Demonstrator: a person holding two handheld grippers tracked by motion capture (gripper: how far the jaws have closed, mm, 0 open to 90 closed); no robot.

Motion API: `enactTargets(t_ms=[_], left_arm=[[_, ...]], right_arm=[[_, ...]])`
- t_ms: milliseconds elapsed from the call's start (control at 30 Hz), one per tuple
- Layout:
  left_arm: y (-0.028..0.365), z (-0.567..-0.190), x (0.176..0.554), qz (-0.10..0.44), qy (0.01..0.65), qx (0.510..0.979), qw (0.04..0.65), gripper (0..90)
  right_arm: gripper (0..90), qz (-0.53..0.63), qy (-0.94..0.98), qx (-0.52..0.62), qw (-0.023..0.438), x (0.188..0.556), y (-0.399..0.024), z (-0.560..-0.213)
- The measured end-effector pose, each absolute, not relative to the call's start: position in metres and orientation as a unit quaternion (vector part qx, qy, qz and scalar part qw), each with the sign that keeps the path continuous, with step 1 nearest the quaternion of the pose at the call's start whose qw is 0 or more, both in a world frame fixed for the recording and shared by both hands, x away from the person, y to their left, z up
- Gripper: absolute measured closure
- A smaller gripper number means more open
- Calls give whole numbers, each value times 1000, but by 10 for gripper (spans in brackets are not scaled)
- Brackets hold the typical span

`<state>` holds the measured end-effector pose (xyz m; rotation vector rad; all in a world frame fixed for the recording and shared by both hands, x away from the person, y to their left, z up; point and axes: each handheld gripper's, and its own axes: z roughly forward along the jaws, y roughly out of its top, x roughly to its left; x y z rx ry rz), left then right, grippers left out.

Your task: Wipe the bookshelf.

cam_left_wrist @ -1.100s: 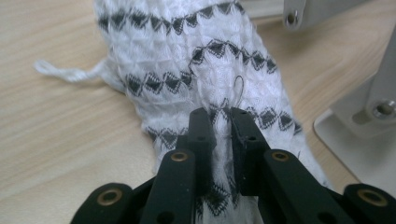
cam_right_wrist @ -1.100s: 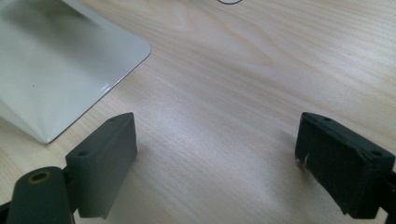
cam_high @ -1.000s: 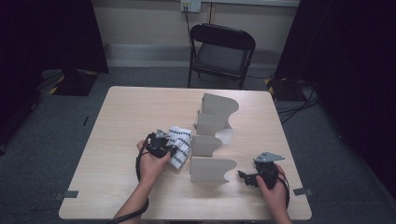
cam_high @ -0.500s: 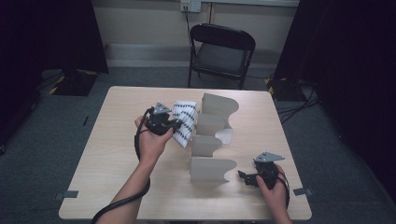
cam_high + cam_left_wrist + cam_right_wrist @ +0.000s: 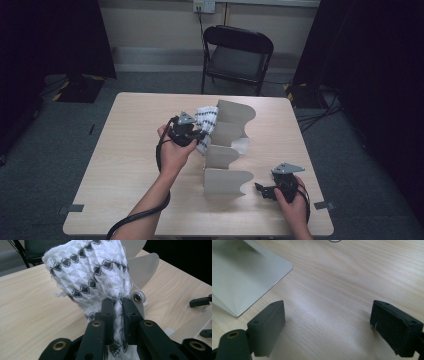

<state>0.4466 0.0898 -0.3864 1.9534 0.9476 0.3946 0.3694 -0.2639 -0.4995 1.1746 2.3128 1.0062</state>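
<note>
From the high view we see the whole wooden table (image 5: 125, 165), with a black folding chair (image 5: 237, 57) behind its far edge. Down the middle of the table stands a grey divider rack (image 5: 227, 182), its curved panels lined up one behind another from near to far. That layout is lost in the two gripper views, which give us close detail instead.

We hold the left gripper (image 5: 192, 135) lifted above the table, just left of the rack's far panels. The white cloth with black diamond pattern (image 5: 206, 122) hangs from it, up against the panels. From above we cannot judge the grip; the left gripper view settles it. There the left gripper (image 5: 117, 308) has its jaws pressed nearly together, with a fold of the cloth (image 5: 95, 272) pinched between them and the rest bunched up in front of the camera. Behind the cloth we see two rounded rack panels (image 5: 145, 267).

Our right gripper (image 5: 264, 191) rests low at the near right of the table, just right of the nearest panel. In the right gripper view, its jaws stand wide apart over bare wood, holding nothing, with a corner of the panel (image 5: 242, 277) at upper left.
</note>
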Motion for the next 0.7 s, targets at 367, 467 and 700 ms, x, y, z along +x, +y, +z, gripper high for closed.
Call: enactTargets(t_ms=[367,467,700], left_arm=[[96,-389,446,165,398,786,443,813],[101,-382,446,175,399,783,444,814],[110,-367,445,197,409,769,451,814]], right_arm=[[120,356,818,415,179,369,-264,-499],[120,356,818,415,179,369,-264,-499],[120,356,818,415,179,369,-264,-499]])
